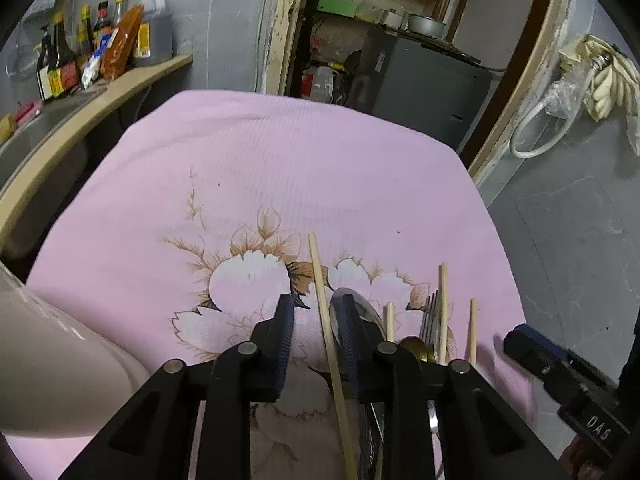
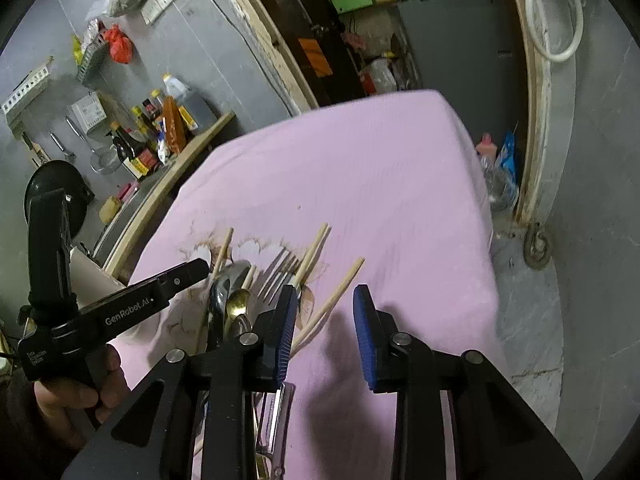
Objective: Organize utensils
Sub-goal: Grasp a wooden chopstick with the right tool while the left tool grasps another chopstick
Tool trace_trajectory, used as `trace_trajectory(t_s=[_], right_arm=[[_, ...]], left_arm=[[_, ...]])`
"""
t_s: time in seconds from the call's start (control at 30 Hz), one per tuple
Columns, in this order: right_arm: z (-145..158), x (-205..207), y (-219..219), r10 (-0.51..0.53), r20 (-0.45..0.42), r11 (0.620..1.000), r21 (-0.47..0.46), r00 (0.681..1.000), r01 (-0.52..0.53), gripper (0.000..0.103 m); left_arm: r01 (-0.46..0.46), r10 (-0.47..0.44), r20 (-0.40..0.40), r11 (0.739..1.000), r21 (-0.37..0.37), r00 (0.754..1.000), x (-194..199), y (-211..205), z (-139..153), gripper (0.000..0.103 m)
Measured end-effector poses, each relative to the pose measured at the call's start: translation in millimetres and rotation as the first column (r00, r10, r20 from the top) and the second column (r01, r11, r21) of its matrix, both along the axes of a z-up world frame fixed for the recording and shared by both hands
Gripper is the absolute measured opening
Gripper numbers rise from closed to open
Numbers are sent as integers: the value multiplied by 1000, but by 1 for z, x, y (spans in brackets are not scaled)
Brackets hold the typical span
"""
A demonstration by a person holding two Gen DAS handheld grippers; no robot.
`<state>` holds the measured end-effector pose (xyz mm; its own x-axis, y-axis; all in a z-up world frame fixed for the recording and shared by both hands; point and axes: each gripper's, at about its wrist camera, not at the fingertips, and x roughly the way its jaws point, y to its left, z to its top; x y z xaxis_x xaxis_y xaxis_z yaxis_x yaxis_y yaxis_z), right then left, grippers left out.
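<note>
Utensils lie on a pink flowered cloth [image 1: 304, 160]. In the left wrist view a long wooden chopstick [image 1: 326, 328] runs between the fingers of my open left gripper [image 1: 316, 312], not gripped. A steel spoon [image 1: 366, 312], a gold spoon [image 1: 416, 346], a fork [image 1: 430, 316] and more chopsticks [image 1: 442, 308] lie just to its right. In the right wrist view my open, empty right gripper [image 2: 326, 304] hovers over bare cloth, right of the fork [image 2: 280, 272], spoons [image 2: 236, 304] and chopsticks [image 2: 340, 292]. The left gripper [image 2: 176, 280] shows there above the pile.
A pale beige container [image 1: 52, 360] stands at the cloth's left. A wooden counter [image 1: 100, 96] with sauce bottles [image 1: 100, 40] and a sink lies far left. A grey appliance [image 1: 420, 76] stands behind the table. The cloth drops off at the right edge [image 2: 480, 216].
</note>
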<state>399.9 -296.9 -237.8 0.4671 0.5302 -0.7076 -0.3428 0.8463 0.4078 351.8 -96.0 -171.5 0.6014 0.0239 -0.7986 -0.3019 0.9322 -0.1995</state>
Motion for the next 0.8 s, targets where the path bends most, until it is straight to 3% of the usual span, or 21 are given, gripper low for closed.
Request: trace_trajectory(t_s=[0.3,0.43,0.67,0.8], right_arm=[[-20,7,18,2,-54,999,-41,999,-4,21],[-20,8,21,11,-40,999,-53,999,-13,21],[-20,18,23,48,-61,998,-33,997,-50,21],[-20,25,28,63,-83,997,-33,995,-66,21]], left_arm=[[-6,6,8,1000,-28,1000,8,2,-12,18],[-19,19,0,998,-63,1000,10,8,-15,18],[-28,22,-45,992,-123,999,22,14,-17,18],[-27,18,-75,993,-119,997,29,11,-16,17]])
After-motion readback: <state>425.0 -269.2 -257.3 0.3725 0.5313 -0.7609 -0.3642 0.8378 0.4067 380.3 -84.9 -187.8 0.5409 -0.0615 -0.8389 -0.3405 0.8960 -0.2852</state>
